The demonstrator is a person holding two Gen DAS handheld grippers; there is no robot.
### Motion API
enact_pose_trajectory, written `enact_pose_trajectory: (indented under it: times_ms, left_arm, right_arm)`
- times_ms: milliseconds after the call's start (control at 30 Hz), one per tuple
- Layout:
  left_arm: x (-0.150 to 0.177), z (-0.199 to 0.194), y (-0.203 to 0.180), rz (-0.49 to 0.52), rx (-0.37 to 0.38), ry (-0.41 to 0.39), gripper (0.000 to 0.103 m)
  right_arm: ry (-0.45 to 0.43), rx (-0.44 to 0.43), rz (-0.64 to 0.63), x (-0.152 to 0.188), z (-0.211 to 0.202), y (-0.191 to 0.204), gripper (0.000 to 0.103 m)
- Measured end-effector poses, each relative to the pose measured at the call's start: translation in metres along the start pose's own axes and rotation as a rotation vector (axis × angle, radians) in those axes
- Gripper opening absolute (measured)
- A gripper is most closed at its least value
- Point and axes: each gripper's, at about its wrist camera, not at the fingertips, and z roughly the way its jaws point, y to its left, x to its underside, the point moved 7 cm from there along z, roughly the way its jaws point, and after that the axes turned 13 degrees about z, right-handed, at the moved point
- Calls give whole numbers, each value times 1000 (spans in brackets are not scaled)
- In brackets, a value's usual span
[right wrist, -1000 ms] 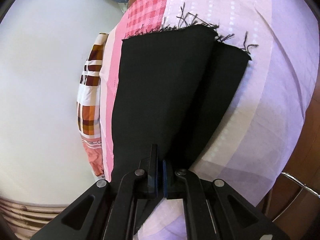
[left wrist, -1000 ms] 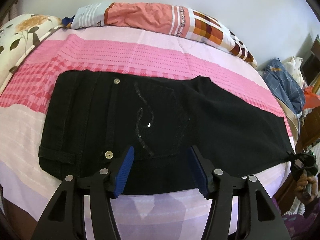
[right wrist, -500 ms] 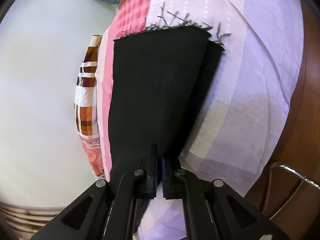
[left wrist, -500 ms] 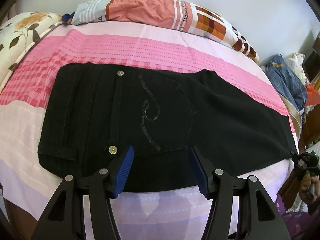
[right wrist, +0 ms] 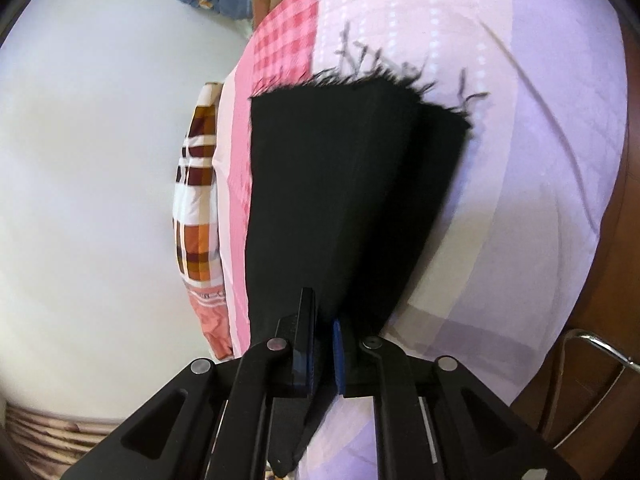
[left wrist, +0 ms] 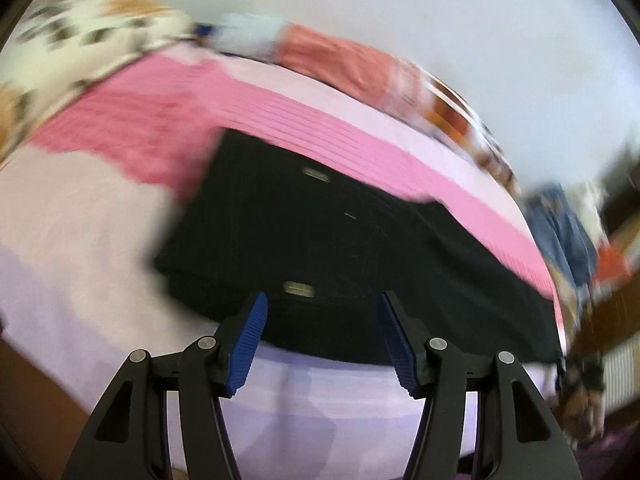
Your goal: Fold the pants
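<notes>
Black pants (left wrist: 340, 248) lie flat on the pink and lilac bedsheet (left wrist: 100, 240), folded lengthwise with one leg on the other. The left wrist view is blurred by motion. My left gripper (left wrist: 322, 320) is open and empty, just above the near edge of the pants by the waist and a metal button (left wrist: 298, 288). My right gripper (right wrist: 322, 336) is shut on the pants (right wrist: 340, 200) along the legs; the frayed hems (right wrist: 384, 76) lie ahead of it on the sheet.
A patterned pillow (left wrist: 360, 64) and a floral one (left wrist: 80, 32) lie along the wall side of the bed. Blue clothes (left wrist: 568, 232) are heaped at the right end. A wooden bed frame (right wrist: 600, 320) and a metal chair rail (right wrist: 592, 344) border the near side.
The left gripper has swung left and is moving fast, so the pants now sit further right in its view. The right gripper stays shut on the legs, its jaws slightly wider.
</notes>
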Motion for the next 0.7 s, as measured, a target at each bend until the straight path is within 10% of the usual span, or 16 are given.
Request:
enact_pose_trajectory:
  times_ms: [200, 567, 700]
  left_arm:
    - [18, -9, 64, -189, 18, 44, 59]
    - [16, 21, 50, -120, 55, 119, 58]
    - [2, 16, 48, -27, -35, 76, 22]
  right_arm:
    - [-10, 4, -30, 2, -1, 2, 11]
    - [9, -31, 27, 4, 2, -6, 11]
    - [8, -20, 10, 5, 3, -6, 11]
